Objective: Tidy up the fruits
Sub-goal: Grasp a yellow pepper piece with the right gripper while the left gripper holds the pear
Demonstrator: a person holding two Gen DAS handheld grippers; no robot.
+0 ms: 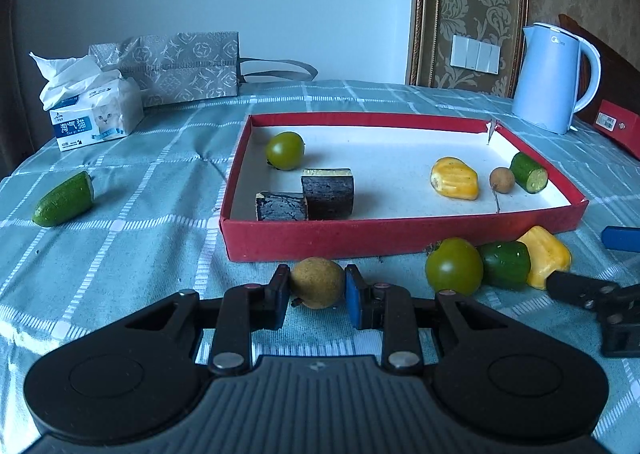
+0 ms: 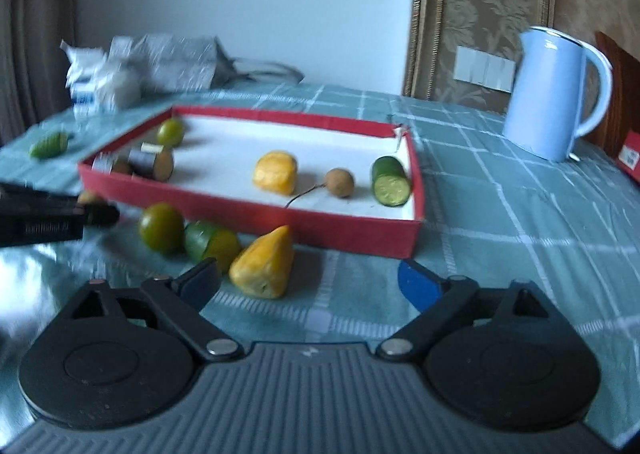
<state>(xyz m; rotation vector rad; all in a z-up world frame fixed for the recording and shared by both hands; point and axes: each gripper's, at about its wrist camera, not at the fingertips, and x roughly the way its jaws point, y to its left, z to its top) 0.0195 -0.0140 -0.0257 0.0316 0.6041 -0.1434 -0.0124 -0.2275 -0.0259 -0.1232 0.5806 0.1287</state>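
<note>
My left gripper [image 1: 317,283] is shut on a brown longan [image 1: 317,281] just in front of the red tray [image 1: 320,244]. The tray holds a green tomato [image 1: 285,150], two dark blocks [image 1: 327,192], a yellow fruit piece [image 1: 454,178], a small longan [image 1: 501,179] and a cucumber piece [image 1: 529,172]. On the cloth before the tray lie a green tomato [image 2: 161,227], a cucumber piece [image 2: 210,241] and a yellow fruit piece [image 2: 264,264]. My right gripper [image 2: 310,280] is open, with the yellow piece just inside its left finger.
A cucumber half [image 1: 64,199] lies on the cloth at the left. A tissue pack [image 1: 94,114] and a grey bag [image 1: 184,66] stand at the back left. A blue kettle [image 1: 554,76] and a red box [image 1: 618,126] stand at the right.
</note>
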